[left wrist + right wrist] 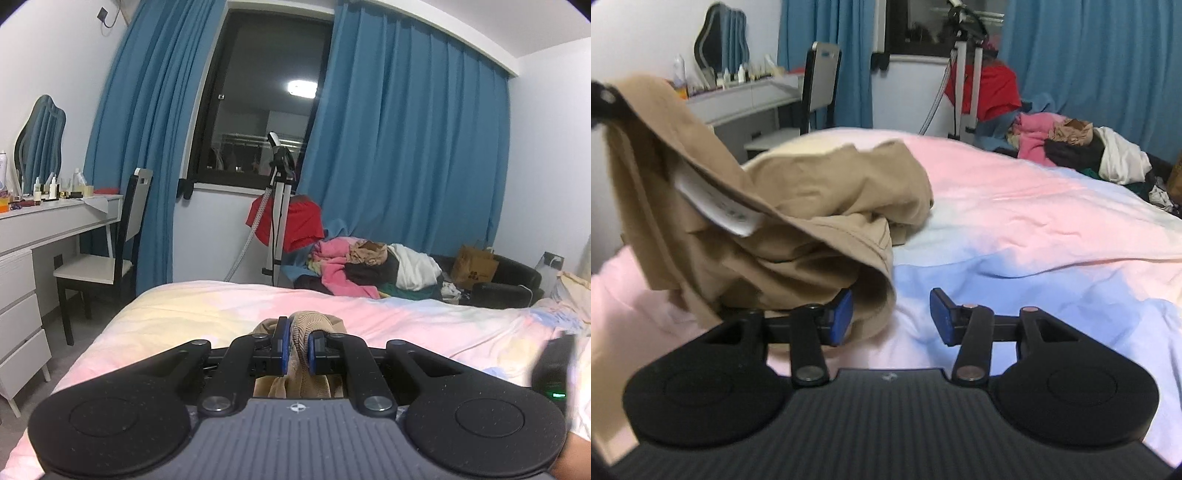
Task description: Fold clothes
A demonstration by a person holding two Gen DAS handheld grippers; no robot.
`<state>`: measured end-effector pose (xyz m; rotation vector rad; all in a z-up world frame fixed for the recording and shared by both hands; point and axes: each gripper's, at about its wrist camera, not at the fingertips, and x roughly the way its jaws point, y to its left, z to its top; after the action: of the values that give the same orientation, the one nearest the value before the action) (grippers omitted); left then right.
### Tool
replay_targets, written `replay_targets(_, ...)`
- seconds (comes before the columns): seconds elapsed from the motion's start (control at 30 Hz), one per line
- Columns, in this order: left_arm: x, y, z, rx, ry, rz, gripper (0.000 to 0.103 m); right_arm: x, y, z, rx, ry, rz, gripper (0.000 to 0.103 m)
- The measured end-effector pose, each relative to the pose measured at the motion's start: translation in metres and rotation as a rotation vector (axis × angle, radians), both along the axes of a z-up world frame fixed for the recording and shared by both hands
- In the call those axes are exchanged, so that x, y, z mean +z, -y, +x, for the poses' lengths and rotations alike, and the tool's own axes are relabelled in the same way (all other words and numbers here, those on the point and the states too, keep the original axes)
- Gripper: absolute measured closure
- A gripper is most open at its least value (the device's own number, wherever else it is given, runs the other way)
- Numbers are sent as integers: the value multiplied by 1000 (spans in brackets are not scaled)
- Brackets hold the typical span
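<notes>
On a pastel bed (1015, 206), the left gripper (295, 345) has its jaws clamped on a bunched tan garment (798, 206), lifted at the left; the right gripper (892, 314) stands half open, empty beside the hem, which it should pinch cleanly before folding.

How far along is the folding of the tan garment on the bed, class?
Done: nothing looks folded yet; the tan garment lies crumpled on the bed. In hand: the left gripper pinches a bunched edge, while the right gripper stands open beside the cloth. Left: spreading it flat, folding it, then the clothes pile beyond.
</notes>
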<state>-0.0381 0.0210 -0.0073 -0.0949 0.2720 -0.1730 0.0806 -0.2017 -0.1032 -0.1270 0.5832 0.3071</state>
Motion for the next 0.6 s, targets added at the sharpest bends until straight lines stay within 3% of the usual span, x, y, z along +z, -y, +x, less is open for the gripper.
replay_targets(0.03, -1, 0, 0, 0, -6, 5, 93, -3, -1, 6, -15, 9, 1, 60)
replay_targets(0.07, -1, 1, 1, -2, -14, 11, 93, -6, 1, 12, -32, 15, 14, 81)
replay_targets(0.1, -2, 2, 3, -5, -23, 17, 93, -9, 2, 18, -50, 18, 34, 93)
replay_targets(0.13, -3, 3, 4, -4, -35, 24, 93, -10, 5, 21, -70, 23, 59, 96)
replay_targets(0.33, -18, 11, 9, -1, -97, 90, 89, 13, 27, 3, -139, 102, 233, 98)
replay_targets(0.6, -57, 39, 20, 68, -210, 304, 75, 24, 35, -10, -176, 169, 288, 98)
